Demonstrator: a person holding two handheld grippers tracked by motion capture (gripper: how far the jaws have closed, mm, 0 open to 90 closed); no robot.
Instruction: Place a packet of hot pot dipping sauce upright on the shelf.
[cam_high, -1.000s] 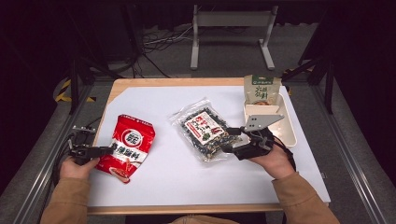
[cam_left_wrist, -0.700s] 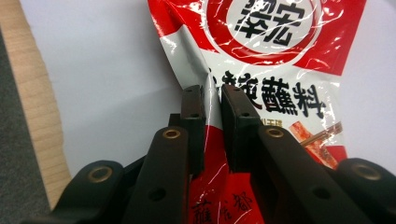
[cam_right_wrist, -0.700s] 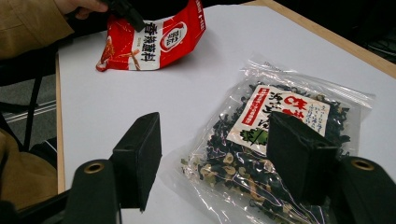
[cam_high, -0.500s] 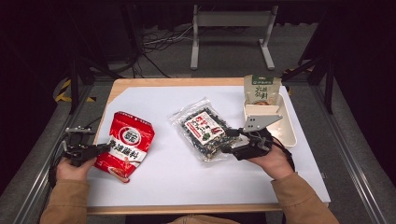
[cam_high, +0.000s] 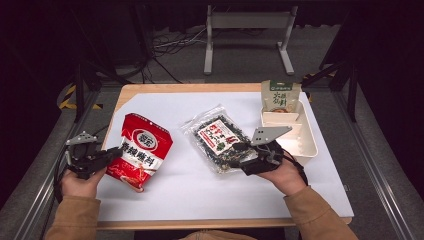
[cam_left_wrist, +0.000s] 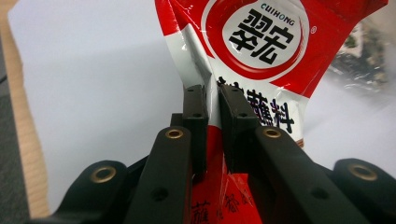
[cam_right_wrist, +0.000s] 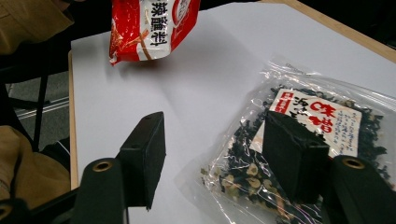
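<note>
A red seasoning pouch with white and black lettering hangs tilted over the left side of the white table top. My left gripper is shut on its lower left edge. In the left gripper view the pouch is pinched between the two pads, whose jaws have just been closing on it. A clear bag of dark dried seaweed lies flat at the table's middle. My right gripper stands open at its near right corner. Its jaws have just been closing a little; one finger is over the bag, the other over bare table.
A white tray sits at the right edge of the table, with a green and white pouch standing upright at its far end. The table's wooden rim borders the white sheet. The red pouch shows far off in the right gripper view.
My left gripper has risen with the red pouch, lifting its lower end off the table. The right hand and the seaweed bag have stayed in place.
</note>
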